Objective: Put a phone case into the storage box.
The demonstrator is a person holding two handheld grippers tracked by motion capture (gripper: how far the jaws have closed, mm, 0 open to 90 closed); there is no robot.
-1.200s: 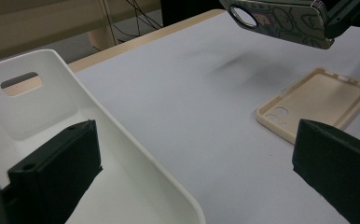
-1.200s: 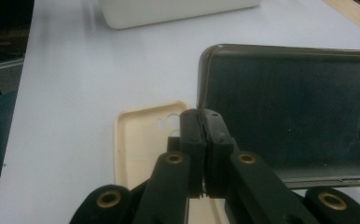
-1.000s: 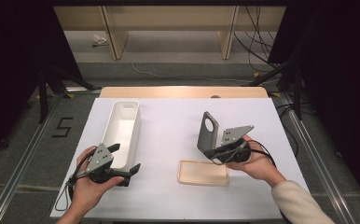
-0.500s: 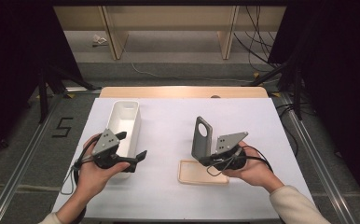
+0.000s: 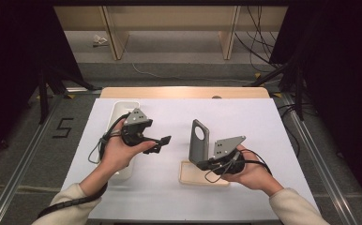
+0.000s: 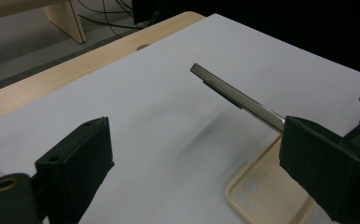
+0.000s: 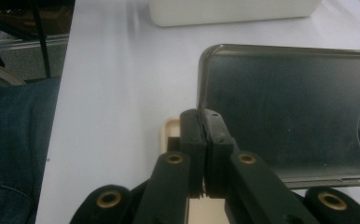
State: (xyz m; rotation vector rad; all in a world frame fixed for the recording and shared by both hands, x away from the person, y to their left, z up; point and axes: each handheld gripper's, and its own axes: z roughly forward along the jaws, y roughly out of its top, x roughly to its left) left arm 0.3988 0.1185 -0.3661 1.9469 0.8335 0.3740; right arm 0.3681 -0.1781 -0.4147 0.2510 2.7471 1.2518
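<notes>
We kept the right hand-held gripper (image 5: 199, 164) clenched on the grey phone case's (image 5: 199, 139) edge, upright at centre frame above the beige case (image 5: 194, 176) — a thin pinch that could twist free as the empty left hand-held gripper (image 5: 162, 143), jaws just narrowing, approached.

- High view: overhead from the person's side, facing forward and down on the table (image 5: 263, 117).
- Gripper views: close, low; both share the grey phone case (image 6: 234, 95).
</notes>
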